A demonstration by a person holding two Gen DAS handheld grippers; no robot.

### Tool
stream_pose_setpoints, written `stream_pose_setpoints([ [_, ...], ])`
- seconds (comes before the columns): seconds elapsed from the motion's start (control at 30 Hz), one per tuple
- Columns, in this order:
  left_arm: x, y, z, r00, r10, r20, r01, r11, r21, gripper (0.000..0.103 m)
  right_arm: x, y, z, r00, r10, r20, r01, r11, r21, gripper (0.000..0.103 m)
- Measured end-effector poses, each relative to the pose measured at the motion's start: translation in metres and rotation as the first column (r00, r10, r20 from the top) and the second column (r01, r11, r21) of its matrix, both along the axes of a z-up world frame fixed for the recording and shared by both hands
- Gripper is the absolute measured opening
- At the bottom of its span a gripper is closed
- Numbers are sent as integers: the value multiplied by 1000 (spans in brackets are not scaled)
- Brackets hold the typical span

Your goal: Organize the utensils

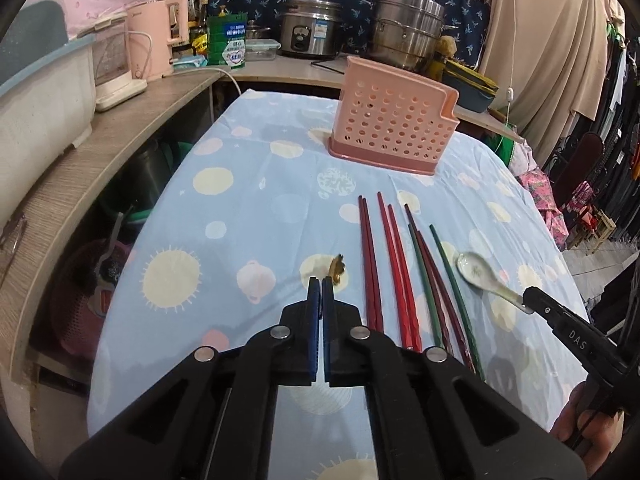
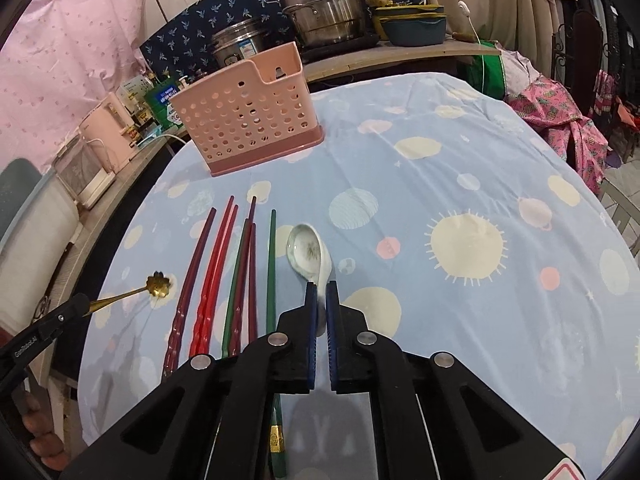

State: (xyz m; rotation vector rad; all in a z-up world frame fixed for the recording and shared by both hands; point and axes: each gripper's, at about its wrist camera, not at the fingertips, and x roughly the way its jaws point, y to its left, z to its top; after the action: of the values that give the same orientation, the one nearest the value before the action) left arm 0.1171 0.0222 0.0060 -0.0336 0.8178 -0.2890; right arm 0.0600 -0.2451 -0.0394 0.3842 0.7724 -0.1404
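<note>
Your table wears a pale blue cloth printed with suns and planets [image 2: 460, 152], and behind it a wooden shelf [image 1: 120, 120] carries a pink kettle [image 1: 160, 40], a steel rice cooker [image 1: 312, 28] and a stacked steel steamer pot [image 2: 324, 4]. The perforated pink plastic utensil holder [image 1: 394, 120] stands upright at the far side of the cloth, its open top facing up. Between it and you lie the red, maroon and green chopsticks [image 2: 236, 276], side by side, their long axes running from you towards the holder, thin tips at the far end. They lie between your two tools. Your left gripper [image 1: 321, 280] is closed on the handle of a small gold spoon with a flower-shaped bowl [image 2: 159, 283]; the spoon sits left of the chopsticks, bowl pointing away from the gripper. Your right gripper [image 2: 321, 286] is clamped on the handle of the white ceramic soup spoon [image 2: 308, 252], just right of the green chopstick, bowl upward and pointing towards the holder.
</note>
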Motion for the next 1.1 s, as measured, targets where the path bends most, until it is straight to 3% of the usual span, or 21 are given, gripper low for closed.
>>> stream_pose_setpoints([
  [0.23,-5,-1,7,1000,-2,20,2,1000,7,1,-4,1,-3,1000,22,-19,-22,1000,-8,1],
  [0.37,-8,1,4,1000,-2,12,2,1000,2,1,-9,-2,-20,998,12,-55,-11,1000,19,20],
  [0.4,-8,1,4,1000,-2,11,2,1000,1,1,-9,-4,-25,998,8,-67,-5,999,34,21],
  [0.53,-11,-1,5,1000,-8,13,8,1000,2,1,-10,-7,-38,995,16,-99,-8,997,79,21],
  [0.77,-16,-7,1,1000,-25,-1,25,1000,2,1,-13,6,-42,993,40,-110,-39,999,16,21],
  [0.9,-18,-9,1,1000,-30,-4,30,1000,4,1,-13,6,-46,992,39,-122,-39,999,-1,12],
  [1.1,-19,-8,7,1000,-26,11,26,1000,2,1,-17,7,-36,994,50,-96,-51,999,-4,8],
])
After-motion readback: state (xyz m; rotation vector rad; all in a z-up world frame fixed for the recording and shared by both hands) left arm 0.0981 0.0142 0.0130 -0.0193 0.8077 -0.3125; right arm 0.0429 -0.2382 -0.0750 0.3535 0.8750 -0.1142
